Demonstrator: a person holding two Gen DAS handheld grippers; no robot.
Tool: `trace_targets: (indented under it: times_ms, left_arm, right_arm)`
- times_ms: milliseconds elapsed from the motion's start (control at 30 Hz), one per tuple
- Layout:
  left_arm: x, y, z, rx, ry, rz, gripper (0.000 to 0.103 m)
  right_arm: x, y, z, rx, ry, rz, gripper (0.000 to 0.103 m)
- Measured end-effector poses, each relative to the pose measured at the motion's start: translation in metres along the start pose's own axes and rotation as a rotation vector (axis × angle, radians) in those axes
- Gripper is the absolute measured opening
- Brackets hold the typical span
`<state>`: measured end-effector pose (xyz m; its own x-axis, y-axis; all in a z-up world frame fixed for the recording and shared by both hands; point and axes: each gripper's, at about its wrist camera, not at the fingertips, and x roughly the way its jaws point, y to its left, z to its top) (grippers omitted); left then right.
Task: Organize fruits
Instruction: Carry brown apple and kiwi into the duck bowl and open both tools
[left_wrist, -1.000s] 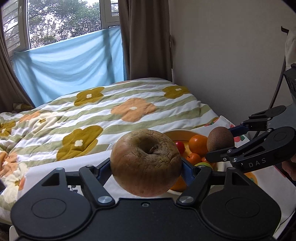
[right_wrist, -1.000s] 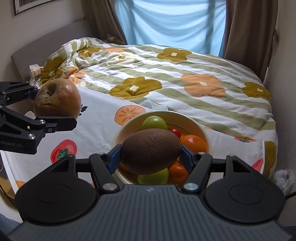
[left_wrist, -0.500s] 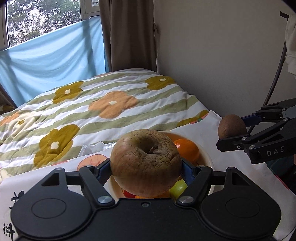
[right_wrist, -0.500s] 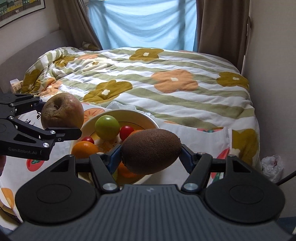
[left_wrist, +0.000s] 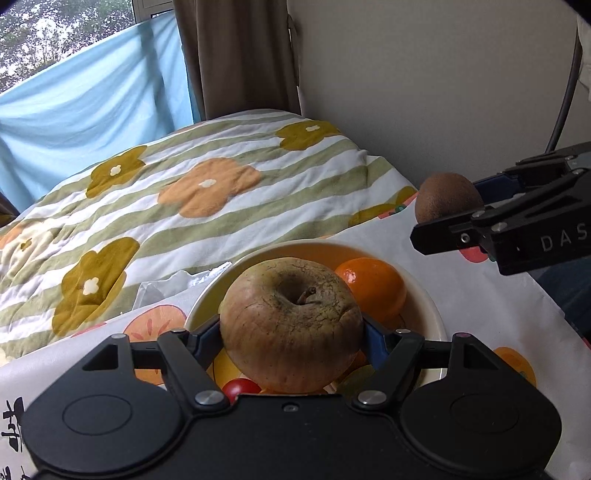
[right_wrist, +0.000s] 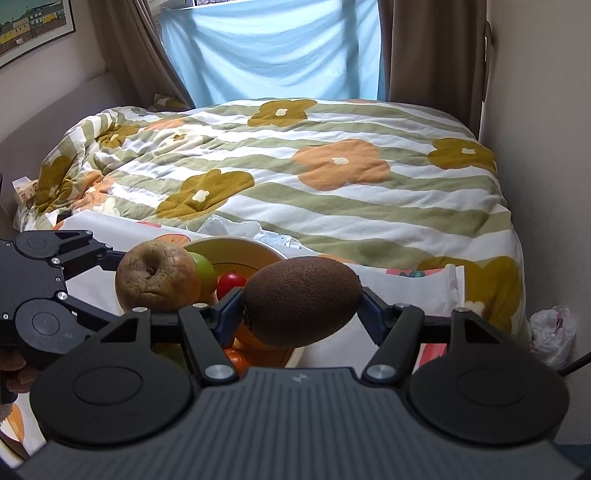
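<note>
The left gripper (left_wrist: 291, 332) pinches a wrinkled brown apple (left_wrist: 291, 325) by its sides, stem dimple turned up, and holds it right over the near part of the cream bowl (left_wrist: 430, 314). That looks like the last stretch before setting it among the fruit already there: an orange (left_wrist: 373, 284) at the far right of the bowl and a small red tomato (left_wrist: 241, 387) at the near left.

The right gripper (right_wrist: 301, 301) clamps a kiwi (right_wrist: 301, 301) lengthwise between its pads, so the long fruit cannot easily roll out. It hangs over the right edge of the bowl, above the fruit-print cloth (left_wrist: 480, 295) that covers the surface at the foot of the bed (right_wrist: 332, 177). In the right wrist view a green fruit (right_wrist: 205, 271) sits just behind the apple.

Much of the bowl is hidden: the apple and the gripper bodies cover its middle and near rim, so how much free space is left inside cannot be told. What lies under the cloth, bed or desk, is unclear. A crumpled clear wrapper (left_wrist: 181, 280) lies just beyond the bowl, and a white bag (right_wrist: 552, 330) sits at the far right, partly cut off.
</note>
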<state>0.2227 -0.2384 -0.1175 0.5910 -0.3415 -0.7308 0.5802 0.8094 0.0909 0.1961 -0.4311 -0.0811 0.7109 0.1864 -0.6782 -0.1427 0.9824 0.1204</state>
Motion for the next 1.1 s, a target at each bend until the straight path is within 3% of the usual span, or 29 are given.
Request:
trace_targets:
  times_ms: [133, 333, 533, 1100]
  left_arm:
    - [0.001, 0.002, -0.002, 0.005, -0.021, -0.022, 0.08]
    - [-0.009, 0.0, -0.007, 0.025, -0.041, -0.048, 0.091]
    - [-0.028, 0.013, -0.009, -0.021, -0.083, -0.04, 0.096]
    - [-0.06, 0.068, -0.039, -0.202, -0.057, 0.113, 0.098]
  right_arm:
    - [0.009, -0.003, 0.009, 0.023, -0.003, 0.017, 0.081]
    - [0.026, -0.002, 0.024, 0.025, -0.003, 0.044, 0.081]
    - [0.045, 0.005, 0.036, 0.021, 0.01, 0.067, 0.081]
    - [0.109, 0.032, 0.055, 0.129, 0.14, 0.158, 0.082]
